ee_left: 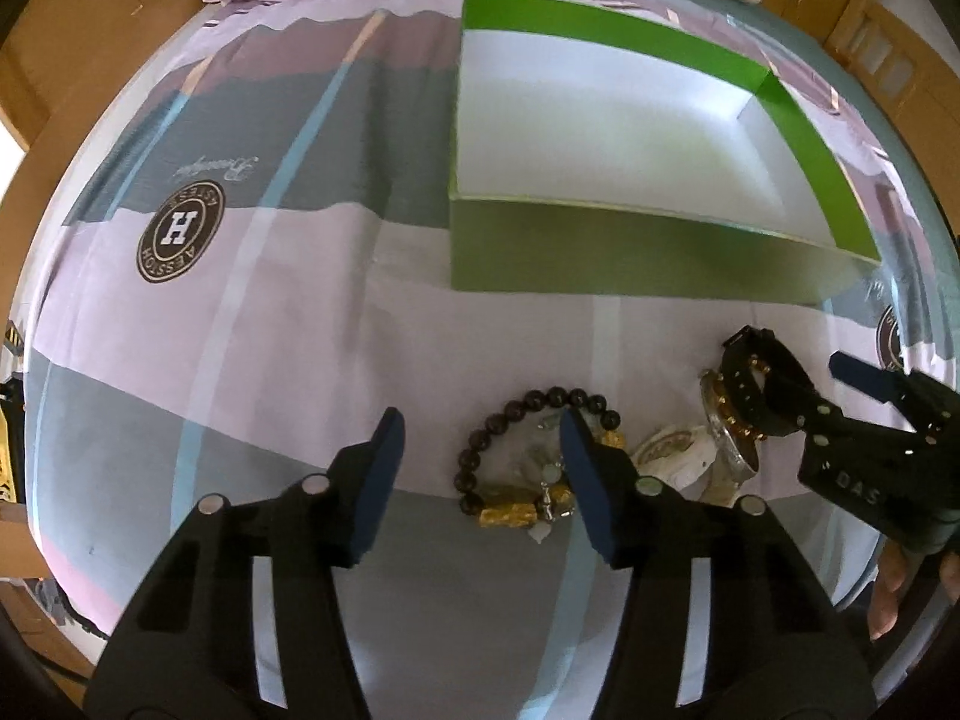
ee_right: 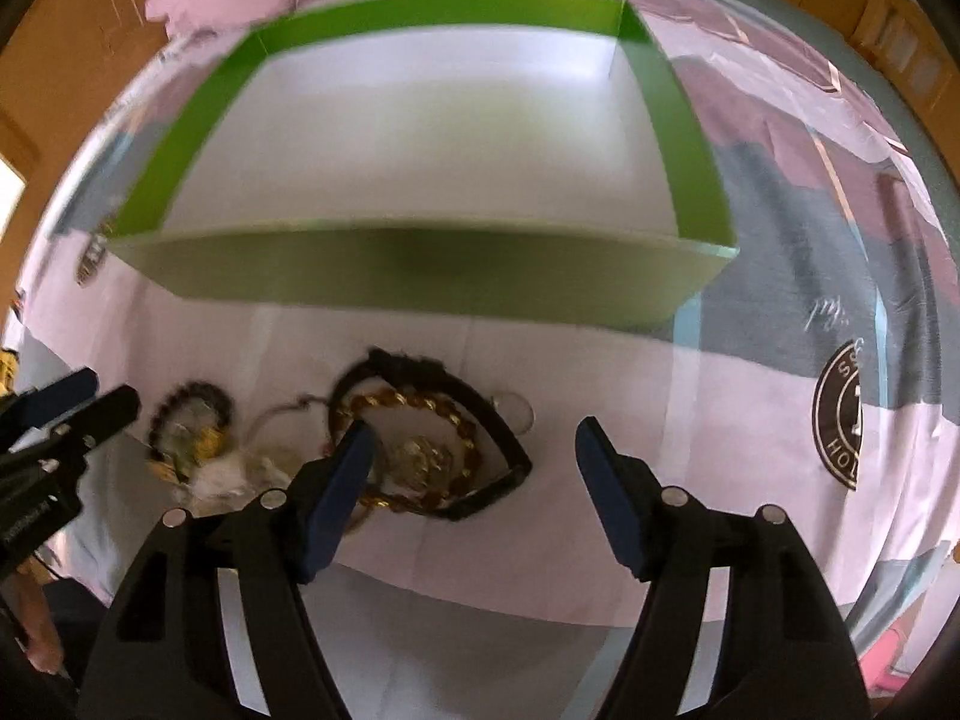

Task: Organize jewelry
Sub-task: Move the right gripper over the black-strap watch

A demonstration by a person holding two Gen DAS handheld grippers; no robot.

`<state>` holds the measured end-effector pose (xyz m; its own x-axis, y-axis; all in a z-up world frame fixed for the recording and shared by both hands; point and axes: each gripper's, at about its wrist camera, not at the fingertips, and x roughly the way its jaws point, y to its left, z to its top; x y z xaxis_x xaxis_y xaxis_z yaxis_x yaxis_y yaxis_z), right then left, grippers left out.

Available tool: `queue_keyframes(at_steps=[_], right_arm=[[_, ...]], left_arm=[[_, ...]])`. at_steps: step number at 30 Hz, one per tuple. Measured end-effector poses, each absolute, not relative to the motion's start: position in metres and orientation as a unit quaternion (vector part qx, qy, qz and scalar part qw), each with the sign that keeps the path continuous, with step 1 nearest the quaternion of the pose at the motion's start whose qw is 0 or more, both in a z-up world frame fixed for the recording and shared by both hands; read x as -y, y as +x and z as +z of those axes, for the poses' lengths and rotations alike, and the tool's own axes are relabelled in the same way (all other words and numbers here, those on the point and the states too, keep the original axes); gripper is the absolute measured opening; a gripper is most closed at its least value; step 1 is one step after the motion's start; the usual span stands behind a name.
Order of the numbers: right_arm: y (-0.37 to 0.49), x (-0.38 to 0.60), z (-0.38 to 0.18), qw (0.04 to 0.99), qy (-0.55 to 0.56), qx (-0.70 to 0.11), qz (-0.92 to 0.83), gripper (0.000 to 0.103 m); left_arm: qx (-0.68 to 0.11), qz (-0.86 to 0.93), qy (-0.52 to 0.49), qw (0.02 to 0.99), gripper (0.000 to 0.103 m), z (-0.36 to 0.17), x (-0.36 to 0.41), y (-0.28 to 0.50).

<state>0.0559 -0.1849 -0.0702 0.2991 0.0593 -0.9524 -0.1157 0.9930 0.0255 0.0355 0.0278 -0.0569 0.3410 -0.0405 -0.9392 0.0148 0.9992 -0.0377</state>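
On a bedsheet (ee_left: 288, 360) stamped with a round "H" badge (ee_left: 180, 232), jewelry (ee_right: 384, 450) lies heaped before one empty green box (ee_left: 630, 252). Both my grippers, left (ee_left: 480, 474) and right (ee_right: 474, 480), hang part-open, holding nothing. I count one dark bead bracelet (ee_left: 516, 414), one black watch (ee_right: 492, 426); the rest tangles, blurred.

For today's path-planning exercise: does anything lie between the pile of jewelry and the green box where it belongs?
Nothing visible does. Only bare bedsheet separates the beaded bracelet and black watch from the green box; its near wall must be cleared.
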Motion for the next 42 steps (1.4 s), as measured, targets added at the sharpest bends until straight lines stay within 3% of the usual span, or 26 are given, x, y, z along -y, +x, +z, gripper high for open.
queue_keyframes(at_steps=[1,3,6,11,13,14,15,16,18,19,21,22,23,24,26,28,31,35,42], right_arm=[[0.056,0.184,-0.073,0.806,-0.038,-0.589,0.045,0.071],[0.056,0.184,-0.074,0.81,-0.058,-0.583,0.027,0.043],[0.057,0.193,-0.07,0.811,-0.045,-0.583,0.016,0.02],[0.059,0.206,-0.06,0.818,-0.027,-0.574,0.01,0.019],[0.058,0.207,-0.056,0.819,-0.016,-0.573,0.021,0.027],[0.054,0.206,-0.054,0.82,-0.015,-0.572,0.025,0.041],[0.051,0.205,-0.055,0.821,-0.021,-0.569,0.024,0.048],[0.05,0.202,-0.056,0.823,-0.028,-0.568,0.023,0.048],[0.049,0.197,-0.062,0.821,-0.046,-0.568,0.023,0.049],[0.048,0.194,-0.065,0.82,-0.051,-0.57,0.022,0.049],[0.05,0.189,-0.076,0.812,-0.056,-0.581,0.023,0.05],[0.05,0.187,-0.079,0.812,-0.053,-0.581,0.024,0.05],[0.051,0.185,-0.08,0.813,-0.053,-0.579,0.025,0.049],[0.051,0.181,-0.081,0.813,-0.057,-0.579,0.027,0.042],[0.052,0.176,-0.082,0.815,-0.051,-0.576,0.04,0.026],[0.049,0.17,-0.08,0.821,-0.06,-0.566,0.037,0.025],[0.047,0.167,-0.075,0.827,-0.053,-0.558,0.041,0.023],[0.041,0.174,-0.063,0.834,-0.035,-0.549,0.04,0.017],[0.041,0.195,-0.057,0.843,-0.033,-0.536,0.029,0.015]], left_arm=[[-0.575,-0.014,-0.008,0.818,0.055,-0.059,-0.027,0.036],[-0.581,-0.004,-0.001,0.814,0.052,-0.064,-0.028,0.039],[-0.596,0.011,0.001,0.803,0.047,-0.077,-0.031,0.05],[-0.605,0.021,-0.006,0.796,0.047,-0.079,-0.033,0.065],[-0.606,0.024,0.002,0.795,0.048,-0.079,-0.028,0.064],[-0.604,0.032,0.006,0.796,0.048,-0.079,-0.025,0.063],[-0.602,0.034,0.008,0.798,0.048,-0.078,-0.023,0.063],[-0.601,0.034,0.01,0.799,0.048,-0.076,-0.02,0.062],[-0.6,0.019,0.0,0.8,0.055,-0.075,-0.016,0.057],[-0.6,0.009,-0.006,0.8,0.063,-0.075,-0.013,0.054],[-0.599,0.002,0.0,0.801,0.066,-0.075,-0.007,0.051],[-0.6,0.004,0.009,0.8,0.062,-0.077,-0.004,0.05],[-0.601,0.006,0.02,0.799,0.042,-0.081,0.0,0.05],[-0.604,0.004,0.02,0.797,0.033,-0.084,0.004,0.047],[-0.603,0.001,0.022,0.798,0.023,-0.088,0.009,0.044],[-0.597,-0.001,0.022,0.802,0.019,-0.086,0.012,0.042],[-0.584,0.007,0.013,0.812,0.0,-0.078,0.009,0.041],[-0.565,0.03,-0.006,0.825,0.0,-0.065,-0.005,0.042],[-0.535,0.049,-0.009,0.843,0.0,-0.049,-0.023,0.029]])
